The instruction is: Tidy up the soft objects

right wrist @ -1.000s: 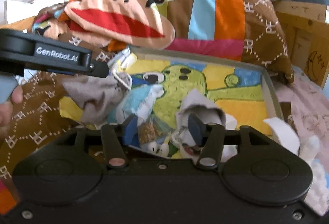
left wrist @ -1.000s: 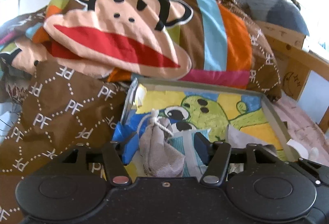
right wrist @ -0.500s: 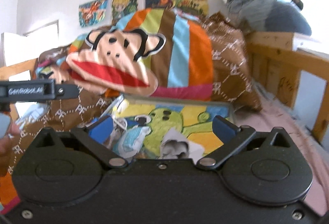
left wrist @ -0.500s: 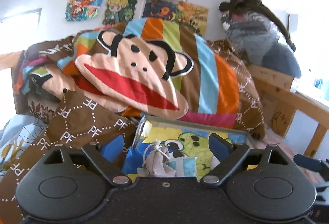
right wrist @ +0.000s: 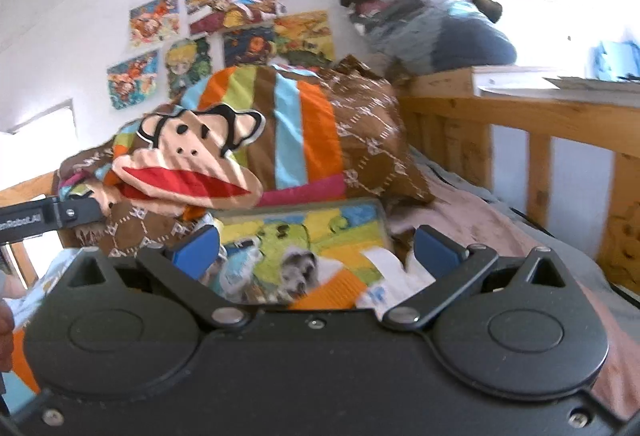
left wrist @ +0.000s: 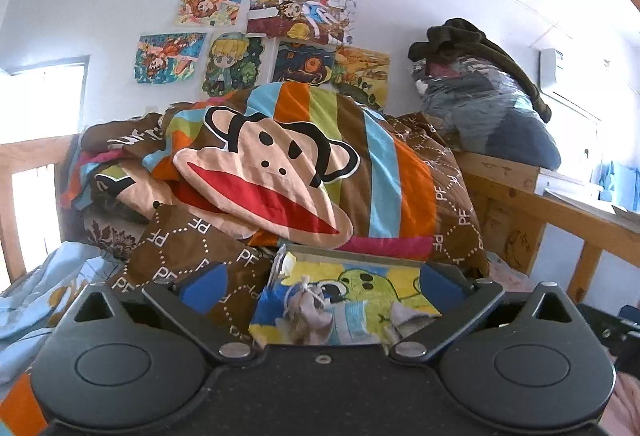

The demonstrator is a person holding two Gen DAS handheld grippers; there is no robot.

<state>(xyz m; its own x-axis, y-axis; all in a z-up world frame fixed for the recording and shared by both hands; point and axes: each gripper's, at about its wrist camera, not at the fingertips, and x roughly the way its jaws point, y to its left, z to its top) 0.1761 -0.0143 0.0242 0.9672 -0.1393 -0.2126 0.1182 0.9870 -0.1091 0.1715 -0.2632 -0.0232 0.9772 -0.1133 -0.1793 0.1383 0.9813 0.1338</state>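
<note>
A fabric box (left wrist: 352,257) with a yellow and green cartoon lining lies on the bed below the quilt. Inside it are a grey drawstring pouch (left wrist: 308,306), a light blue cloth (left wrist: 352,320) and a small grey piece (left wrist: 404,313). My left gripper (left wrist: 322,284) hangs back from the box, its jaws opening wide with nothing between them. The right wrist view is blurred. It shows the box (right wrist: 304,211) with a fuzzy grey-white item (right wrist: 298,268) and a white cloth (right wrist: 384,263). My right gripper (right wrist: 316,246) is open and empty.
A striped monkey-face quilt (left wrist: 272,176) is heaped behind the box. A wooden bed rail (left wrist: 560,204) runs along the right, with a bundle of clothes (left wrist: 480,104) on its ledge. Pink bedding (right wrist: 460,212) lies right of the box. Part of a hand (right wrist: 6,316) shows at the left edge.
Both grippers have opened, leaving the grey pouch and the grey-white item in the box. Both have pulled back and risen, so the box looks smaller and lower.
</note>
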